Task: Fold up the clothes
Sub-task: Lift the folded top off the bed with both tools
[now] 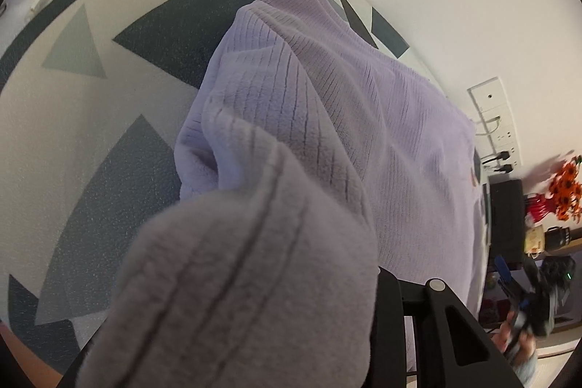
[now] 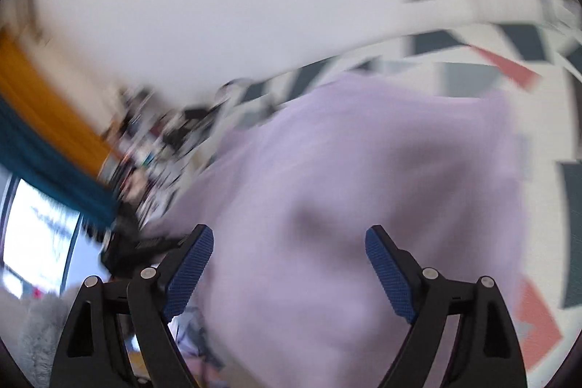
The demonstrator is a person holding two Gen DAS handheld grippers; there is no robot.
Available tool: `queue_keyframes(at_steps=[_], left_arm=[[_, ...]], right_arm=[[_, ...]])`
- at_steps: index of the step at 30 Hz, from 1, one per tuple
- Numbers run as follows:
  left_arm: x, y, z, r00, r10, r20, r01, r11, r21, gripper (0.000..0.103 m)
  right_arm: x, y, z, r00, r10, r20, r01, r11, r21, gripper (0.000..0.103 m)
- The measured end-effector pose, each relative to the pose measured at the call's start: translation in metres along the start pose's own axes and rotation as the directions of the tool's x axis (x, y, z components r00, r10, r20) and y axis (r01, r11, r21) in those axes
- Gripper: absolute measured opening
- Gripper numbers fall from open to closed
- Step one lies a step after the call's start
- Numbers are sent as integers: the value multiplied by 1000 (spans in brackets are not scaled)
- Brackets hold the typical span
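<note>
pinching lilac fleece garment (image 1: pixel 327 119) in left gripper (image 1: pixel 367 282), cloth bunched over the fingers, lifting it off patterned mat (image 1: pixel 120 191) to drape for folding. right gripper (image 2: pixel 289 264) spread wide, empty, garment just ahead; view blurred.

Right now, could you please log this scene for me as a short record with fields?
garment: lavender ribbed fleece top, bunched and partly lifted
surface: mat with dark geometric shapes
left gripper: covered by a fold of the top, apparently gripping it; fingertips hidden
right gripper: open, nothing between the blue pads, garment beyond it
image quality: right wrist view motion-blurred
</note>
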State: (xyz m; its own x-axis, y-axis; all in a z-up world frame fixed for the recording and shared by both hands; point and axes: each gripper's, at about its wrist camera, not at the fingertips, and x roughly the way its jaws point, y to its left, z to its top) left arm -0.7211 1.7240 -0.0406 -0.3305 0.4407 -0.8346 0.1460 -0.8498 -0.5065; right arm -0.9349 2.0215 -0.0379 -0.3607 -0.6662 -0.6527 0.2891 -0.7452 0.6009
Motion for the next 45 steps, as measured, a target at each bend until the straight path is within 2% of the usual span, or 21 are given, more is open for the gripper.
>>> queue_keyframes(at_steps=[2,5,9,15,18,21,25,33,36,38,39,43,45], left_arm=[[-1,-4,0,1000,26,1,-26,1000,13,35],[-2,-7,-1,999,51,4,-51,999,18,36],[-2,-10,-2,997,81,10,-82,996,18,36],[-3,-15,-5,993,115,23,-116,993,19,37],[-4,-16,-7,991,128,26,-128,991,22,37],[-4,-16,-8,989,142,33,-143,989,33,37],[-4,-15,-9,988,147,37,-148,989,22,38],[-4,-14,-12,987,153,43,-154,988,6,40],[-2,-15,-12,987,154,46,-155,988,1,41],[-1,-15,-12,987,156,48,-156,988,3,41],[0,-16,-11,986,156,50,-156,988,3,41],[2,-17,-11,986,158,54,-159,987,6,41],[1,-16,-12,986,159,56,-159,987,5,41]], right_arm=[[-9,-43,10,998,-56,2,55,992,113,88],[-10,-97,17,995,-96,-15,97,965,244,88],[2,-118,24,996,-71,-45,80,961,266,88],[41,-88,41,992,-47,-121,58,994,88,98],[61,-72,44,987,-23,-158,27,999,26,102],[84,-49,47,977,-47,-206,26,994,-102,103],[120,-16,48,951,-74,-302,-11,963,-270,103],[172,26,63,921,-176,-348,3,896,-444,103],[177,41,52,899,-143,-415,-85,870,-485,103],[182,52,41,889,-183,-419,-91,827,-554,103],[184,54,40,888,-192,-419,-90,819,-566,103],[186,45,50,888,-105,-448,-124,884,-452,103],[188,45,53,883,-82,-461,-133,900,-416,103]])
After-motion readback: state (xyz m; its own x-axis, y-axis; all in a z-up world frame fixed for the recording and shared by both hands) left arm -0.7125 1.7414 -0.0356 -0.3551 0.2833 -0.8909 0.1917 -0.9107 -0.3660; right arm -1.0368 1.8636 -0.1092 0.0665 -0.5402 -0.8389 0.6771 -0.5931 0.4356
